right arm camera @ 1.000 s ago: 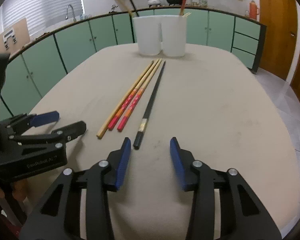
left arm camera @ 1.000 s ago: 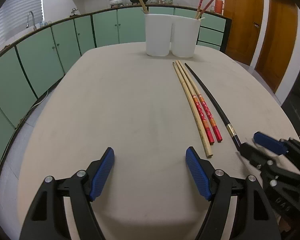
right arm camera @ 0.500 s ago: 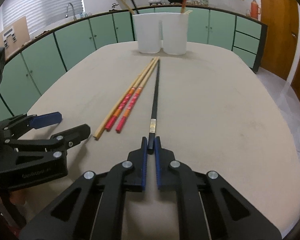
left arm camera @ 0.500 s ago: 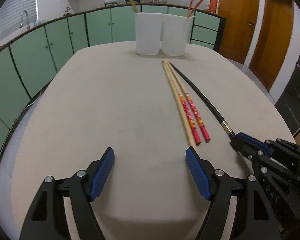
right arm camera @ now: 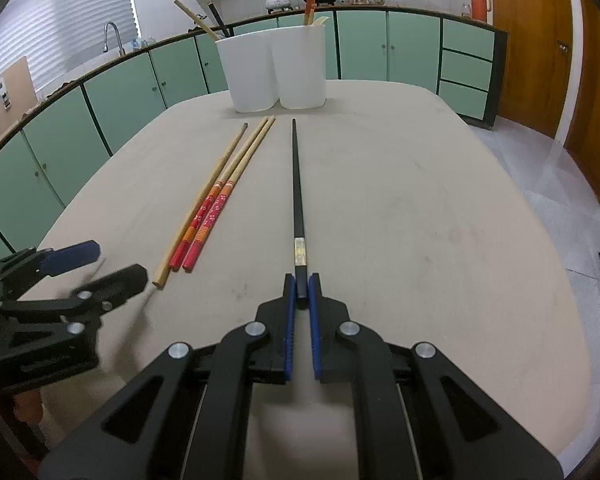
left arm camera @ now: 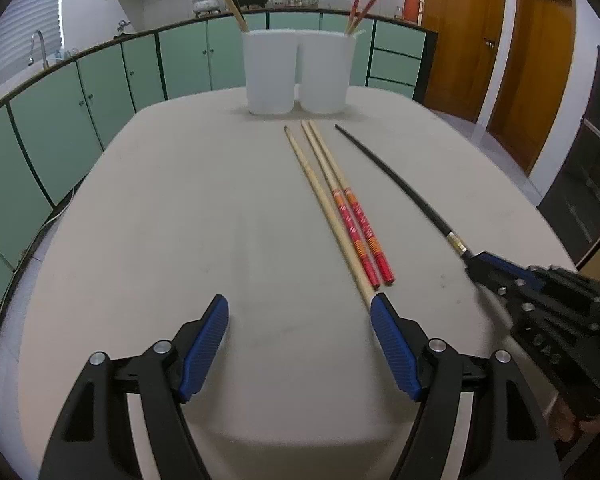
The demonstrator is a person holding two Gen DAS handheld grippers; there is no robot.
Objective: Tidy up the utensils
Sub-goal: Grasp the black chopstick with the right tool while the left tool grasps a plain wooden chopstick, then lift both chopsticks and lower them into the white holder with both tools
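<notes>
A black chopstick [right arm camera: 297, 184] lies lengthwise on the beige table [right arm camera: 420, 208], and my right gripper [right arm camera: 301, 286] is shut on its near end. In the left wrist view the same black chopstick [left arm camera: 396, 184] runs to the right gripper [left arm camera: 476, 266] at the right. A plain wooden chopstick [left arm camera: 324, 208] and two red-handled chopsticks [left arm camera: 356, 220] lie side by side left of it. My left gripper [left arm camera: 300, 312] stands open over bare table, its right pad at the wooden chopstick's near end. Two white holders [left arm camera: 300, 72] at the far edge hold chopsticks.
Green kitchen cabinets [left arm camera: 100, 92] curve around behind the table, with a sink tap [left arm camera: 38, 46] at left and wooden doors [left arm camera: 500, 52] at right. The table's rounded edges fall off to floor on both sides. A person's hand [left arm camera: 580, 424] holds the right gripper.
My right gripper moved onto the black chopstick's near end and shut on it, then shifted it rightward, away from the other three. My left gripper stayed open and almost still.
</notes>
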